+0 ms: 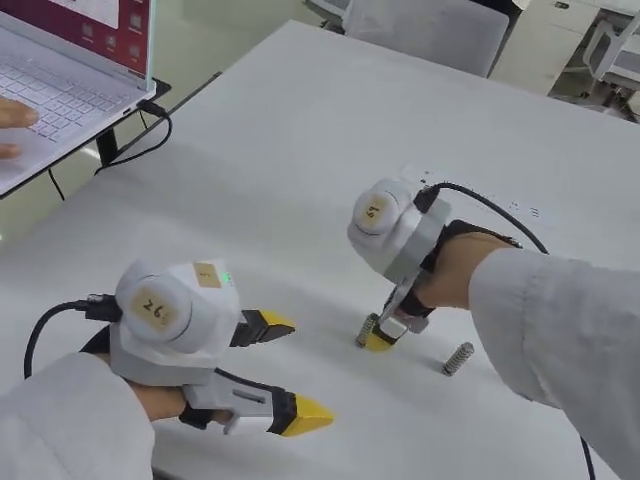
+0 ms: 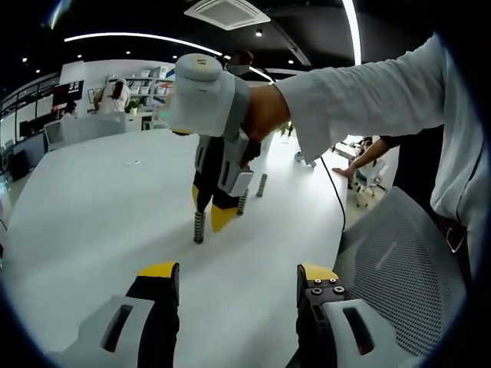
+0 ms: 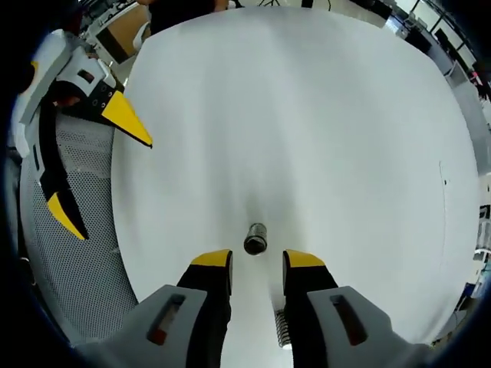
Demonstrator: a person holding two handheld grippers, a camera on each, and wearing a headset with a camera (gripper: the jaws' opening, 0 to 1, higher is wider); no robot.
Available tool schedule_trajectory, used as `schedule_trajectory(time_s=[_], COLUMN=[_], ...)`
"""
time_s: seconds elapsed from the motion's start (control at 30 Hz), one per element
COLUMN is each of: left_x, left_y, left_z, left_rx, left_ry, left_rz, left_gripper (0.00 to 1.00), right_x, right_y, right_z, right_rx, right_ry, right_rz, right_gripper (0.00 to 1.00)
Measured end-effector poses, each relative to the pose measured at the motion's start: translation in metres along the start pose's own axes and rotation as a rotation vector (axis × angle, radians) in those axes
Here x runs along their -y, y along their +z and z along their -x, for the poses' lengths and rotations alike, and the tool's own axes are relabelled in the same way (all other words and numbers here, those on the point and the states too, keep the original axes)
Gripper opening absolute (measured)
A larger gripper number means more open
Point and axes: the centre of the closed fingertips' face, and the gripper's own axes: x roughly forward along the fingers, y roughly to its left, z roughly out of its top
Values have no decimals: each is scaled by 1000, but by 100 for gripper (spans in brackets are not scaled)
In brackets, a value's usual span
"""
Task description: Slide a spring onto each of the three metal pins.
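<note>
- The left gripper (image 1: 288,372) is low at the near edge of the white table (image 1: 330,140), lying roughly level and pointing towards the right gripper.
- In the left gripper view its yellow-tipped jaws are spread wide, with bare table between them and nothing held.
- The right gripper (image 1: 378,340) points steeply down at the table, with its tips close to the surface.
- In the right gripper view its jaws are partly open, with a clear gap between the yellow tips and nothing gripped.
- The nearest spring (image 3: 255,239) stands upright just ahead of those tips, in line with the gap and seen end-on. I cannot tell if a pin sits inside it.
- In the head view that spring is just beside the gripper's tip, on the side towards the left gripper.
- A second spring (image 3: 282,326) is close against the outside of one right jaw. In the left gripper view it is partly hidden behind the gripper.
- A third spring (image 1: 458,358) stands apart on the table, further out on the right gripper's far side.
- A laptop (image 1: 70,60) sits on a separate surface at the far left, with a hand (image 1: 15,115) on its keyboard.
</note>
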Motion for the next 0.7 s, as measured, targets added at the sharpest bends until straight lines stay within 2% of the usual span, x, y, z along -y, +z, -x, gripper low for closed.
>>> schedule_trajectory(time_s=[0.13, 0.23, 0.4, 0.53, 0.7], left_x=[3, 4, 4, 4, 6], left_y=[1, 4, 6, 7, 7], left_z=[-2, -2, -1, 0, 0], left_rx=[-8, -9, -9, -13, -16], left_ry=[-1, 0, 4, 8, 12], left_rz=[-15, -21, -26, -33, -49], left_gripper=[58, 58, 57, 57, 57], right_x=[-6, -15, -28, -35, -41], right_y=[-4, -4, -8, -16, -35], right_z=[12, 22, 36, 48, 57], right_rx=[90, 190, 328, 447, 544], right_ry=[-13, -11, -10, -41, -96], right_rz=[-54, -105, -180, -249, -312], right_gripper=[27, 30, 37, 41, 50])
